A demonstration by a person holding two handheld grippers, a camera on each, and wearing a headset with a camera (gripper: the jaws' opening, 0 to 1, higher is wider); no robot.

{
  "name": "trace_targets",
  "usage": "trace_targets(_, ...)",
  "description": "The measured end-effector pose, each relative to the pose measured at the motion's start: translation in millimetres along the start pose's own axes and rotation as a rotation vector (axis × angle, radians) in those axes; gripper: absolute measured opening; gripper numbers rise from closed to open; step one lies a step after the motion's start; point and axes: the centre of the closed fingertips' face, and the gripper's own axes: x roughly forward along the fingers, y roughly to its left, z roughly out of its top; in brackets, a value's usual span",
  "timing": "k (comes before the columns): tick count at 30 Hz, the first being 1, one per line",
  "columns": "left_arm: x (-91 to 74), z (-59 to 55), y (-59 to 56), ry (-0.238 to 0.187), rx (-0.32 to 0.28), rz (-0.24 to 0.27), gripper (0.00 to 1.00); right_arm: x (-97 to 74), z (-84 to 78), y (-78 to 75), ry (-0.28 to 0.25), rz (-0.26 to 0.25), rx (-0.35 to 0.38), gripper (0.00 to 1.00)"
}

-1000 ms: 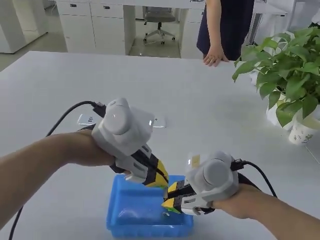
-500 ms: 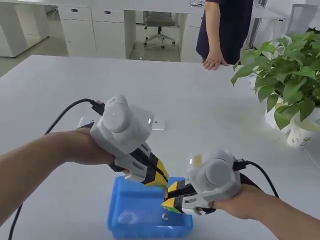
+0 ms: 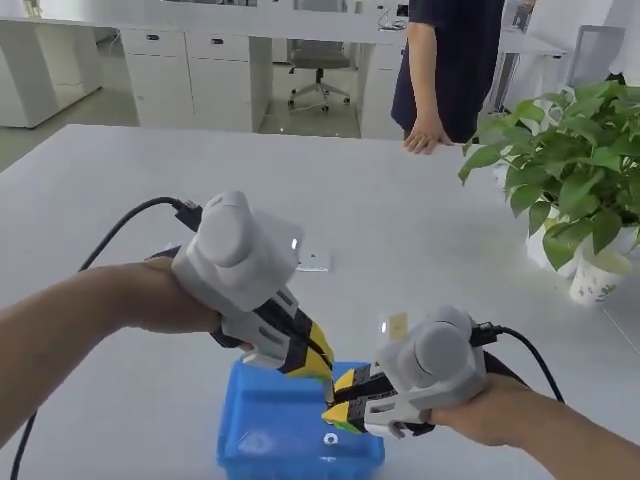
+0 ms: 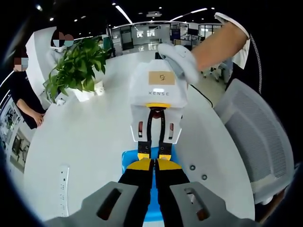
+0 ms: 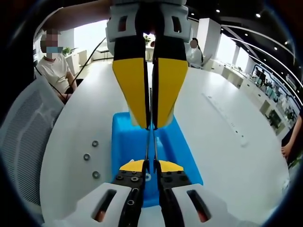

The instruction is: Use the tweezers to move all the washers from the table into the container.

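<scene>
Nearest the viewer, the left tool (image 3: 318,365) and the right tool (image 3: 340,405) meet tip to tip above the blue container (image 3: 265,425), which stands on the white bench (image 3: 420,220). They hold the same tip-to-tip pose as one second ago. The whole head view has shifted since then, so the camera has moved rather than the things.

In the right gripper view, the left tool (image 5: 151,124) comes down from the top with its yellow fingers (image 5: 130,90) pressed together. A thin dark strip, the tweezers (image 5: 150,142), runs out from between these fingers. The strip's other end passes into the right tool (image 5: 150,164), whose jaws are likewise closed upon it. In the left gripper view, both pairs of yellow tips sit almost touching over the container (image 4: 127,158).

A small pale washer (image 3: 330,437) lies on the container floor, as it did half a second ago.

Three loose washers (image 5: 86,156) rest on the bench just beside the container's long wall, well apart from both tools. Two of them appear in the left gripper view (image 4: 192,167).

Farther along the bench lies a flat white strip (image 3: 313,262).

At the far right stands a potted plant (image 3: 565,160). At the far edge a standing person (image 3: 455,50) rests a hand (image 3: 425,132) on the bench.
</scene>
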Motion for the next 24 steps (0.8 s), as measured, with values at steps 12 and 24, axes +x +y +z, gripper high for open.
trace_targets(12,-8.0,10.8,-16.1,0.01,0.019,0.014,0.05,-10.4,8.5,13.0,0.006,-0.009,-0.021,0.1)
trace_targets(24,-11.4,13.8,-35.0,0.038,0.035,0.018,0.05,-15.7,11.7,33.8,-0.003,-0.009,-0.011,0.1)
